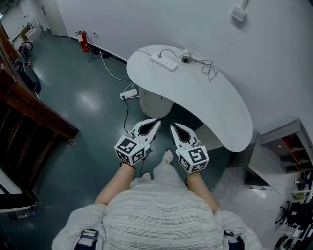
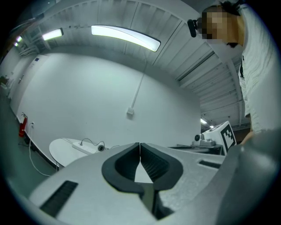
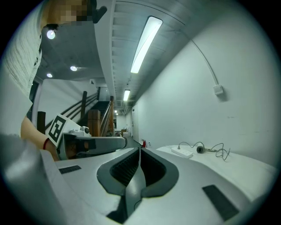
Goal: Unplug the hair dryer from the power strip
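Held left gripper and right gripper side by side above floor, tips aimed at table, short of its near edge. Read both sets of jaws as pressed together, nothing pinched.

Found strip lying flat at far end of table, well apart from both grippers. Found dryer just beside strip on its right, a small dark round thing. Could not tell whether its plug sat in strip. Saw thin cord arcing between strip and dryer, and loose cable tangled just right of dryer.

Had near table edge and a stretch of white top between grippers and strip.

Noted round white base under table. Noted floor strip beside base, its lead running off toward wall. Spotted red extinguisher standing against wall. Spotted box mounted on wall above table.

Logged table as white, curved, bean-shaped. Logged floor as dark green, glossy. Logged wall as plain white. Marked dark wooden stairs at left and grey shelf at right.
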